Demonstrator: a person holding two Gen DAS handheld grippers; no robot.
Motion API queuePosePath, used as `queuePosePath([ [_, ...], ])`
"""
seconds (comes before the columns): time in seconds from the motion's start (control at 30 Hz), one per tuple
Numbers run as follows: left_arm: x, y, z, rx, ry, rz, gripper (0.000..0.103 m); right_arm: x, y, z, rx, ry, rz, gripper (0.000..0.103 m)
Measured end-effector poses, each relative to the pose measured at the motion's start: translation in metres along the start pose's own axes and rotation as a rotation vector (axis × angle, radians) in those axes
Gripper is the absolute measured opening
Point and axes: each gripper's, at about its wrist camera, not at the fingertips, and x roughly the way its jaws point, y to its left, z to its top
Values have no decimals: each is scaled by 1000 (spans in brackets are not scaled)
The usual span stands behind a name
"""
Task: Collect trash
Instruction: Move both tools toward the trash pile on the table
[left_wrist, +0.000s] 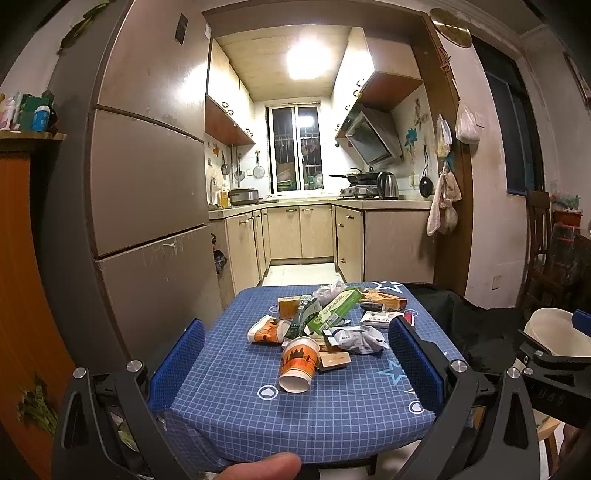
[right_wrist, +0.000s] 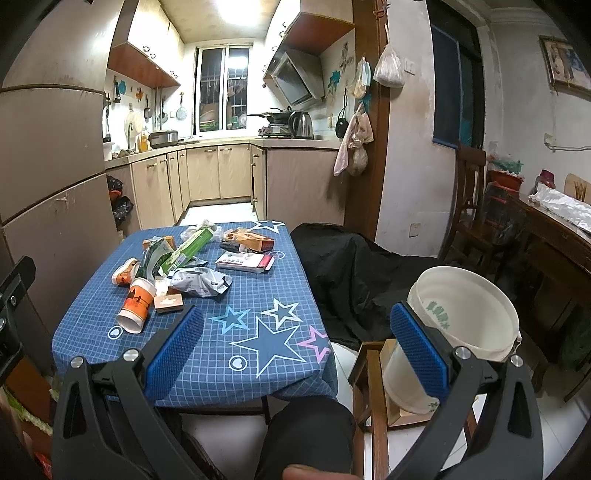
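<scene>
Trash lies heaped on the blue checked tablecloth (left_wrist: 236, 398) (right_wrist: 258, 295): an orange paper cup (left_wrist: 298, 363) (right_wrist: 135, 305) on its side nearest me, a second crushed cup (left_wrist: 266, 329), a green box (left_wrist: 336, 310) (right_wrist: 188, 246), a crumpled white wrapper (left_wrist: 356, 339) (right_wrist: 201, 282), and several small cartons. A white bucket (right_wrist: 465, 325) (left_wrist: 554, 338) stands on a wooden stool to the table's right. My left gripper (left_wrist: 295, 363) is open, held above the table's near edge with the pile between its blue pads. My right gripper (right_wrist: 295, 349) is open over the table's right corner, empty.
A tall fridge (left_wrist: 147, 184) stands left of the table, kitchen cabinets (left_wrist: 295, 236) behind. A black cloth (right_wrist: 351, 269) covers something right of the table. Wooden chair (right_wrist: 469, 199) and sideboard (right_wrist: 554, 236) stand at far right. A person's knee (right_wrist: 306, 432) is below.
</scene>
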Motion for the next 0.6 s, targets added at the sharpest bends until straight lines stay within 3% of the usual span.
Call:
queuePosePath([
  [0.6, 0, -8, -6, 32, 0, 0, 100, 1, 1, -4, 3, 16, 3, 98],
])
